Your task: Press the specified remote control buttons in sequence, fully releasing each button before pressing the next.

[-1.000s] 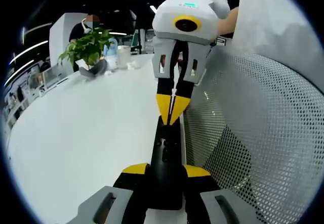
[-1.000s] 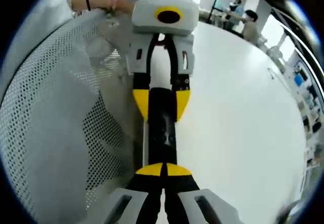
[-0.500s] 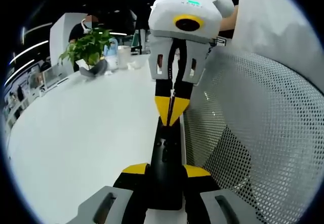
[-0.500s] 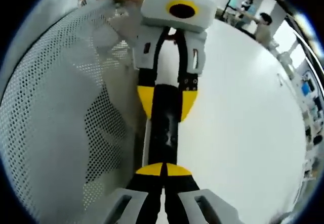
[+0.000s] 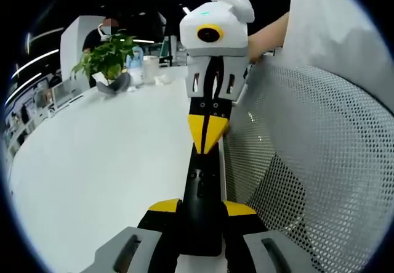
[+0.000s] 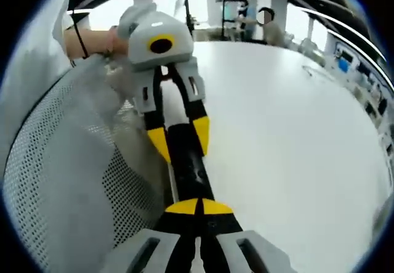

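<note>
Here the white bench (image 5: 92, 162) carries the black remote (image 5: 202, 193), clamped between the left tool (image 5: 202, 208) jaws to steady it. Right tool (image 6: 198, 206), jaws closed w/ tips together as a poker, sits over the remote's buttons.

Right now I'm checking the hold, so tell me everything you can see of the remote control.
The remote control is a long, slim black bar, plastic-looking, with small dark buttons along its top. It lies over the white table at its edge, beside a perforated mesh chair back. The left gripper clamps its near end between yellow-tipped jaws; the right gripper, closed, touches its far end.
</note>
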